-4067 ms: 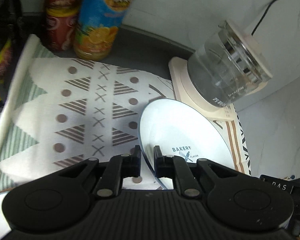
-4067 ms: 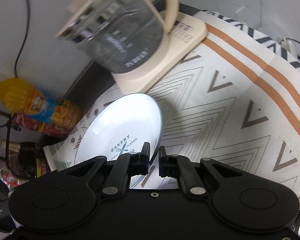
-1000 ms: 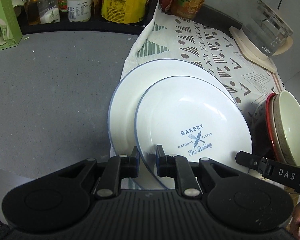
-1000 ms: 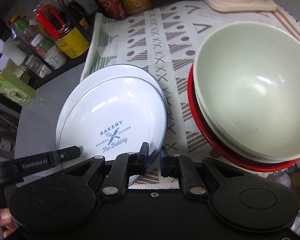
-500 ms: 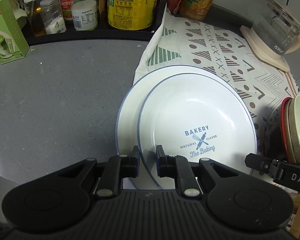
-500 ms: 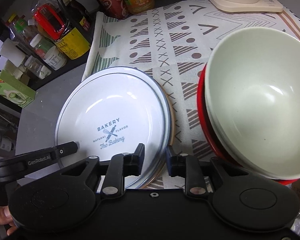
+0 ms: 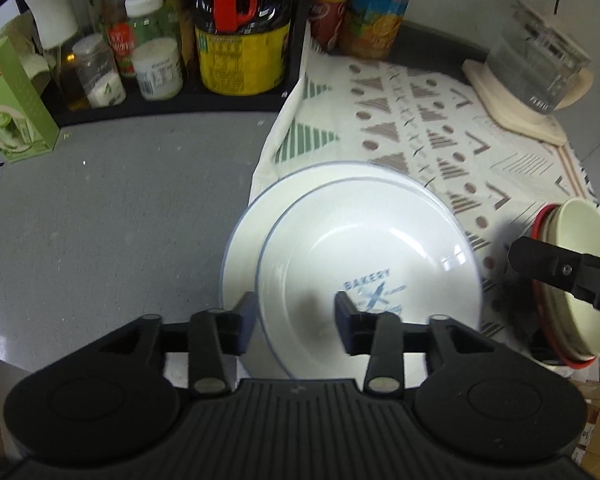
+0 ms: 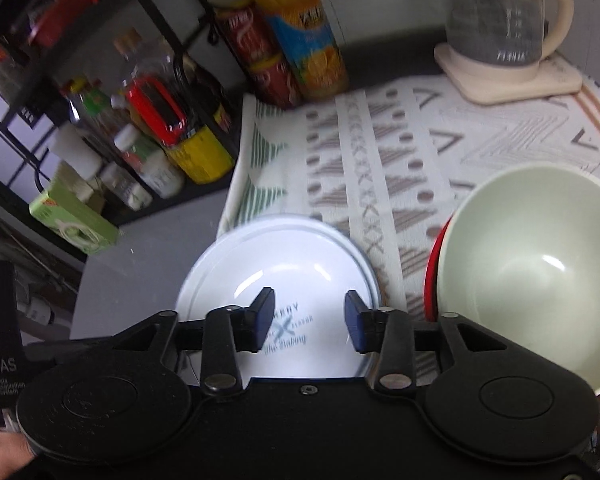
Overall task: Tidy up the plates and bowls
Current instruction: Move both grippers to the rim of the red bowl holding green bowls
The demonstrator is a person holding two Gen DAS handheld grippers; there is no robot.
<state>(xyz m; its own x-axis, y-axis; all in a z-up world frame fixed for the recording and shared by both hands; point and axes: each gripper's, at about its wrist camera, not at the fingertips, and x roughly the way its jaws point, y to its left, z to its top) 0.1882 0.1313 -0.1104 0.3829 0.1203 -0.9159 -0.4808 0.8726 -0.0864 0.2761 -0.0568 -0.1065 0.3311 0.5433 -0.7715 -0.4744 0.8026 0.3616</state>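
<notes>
While both pairs of jaws have just been opening, the left gripper [image 7: 296, 318] and right gripper [image 8: 310, 318] stand spread above the "BAKERY" plate [image 7: 370, 276], nested in a larger plate [image 7: 240, 256] at centre frame; stacked bowls [image 8: 532, 268] sit right, on a patterned cloth [image 7: 420, 140] over the grey counter [image 7: 112, 208]

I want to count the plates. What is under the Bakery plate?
The Bakery plate sits on a larger blue-rimmed white plate. Only that plate's left rim shows; whether anything lies below it is hidden.
</notes>
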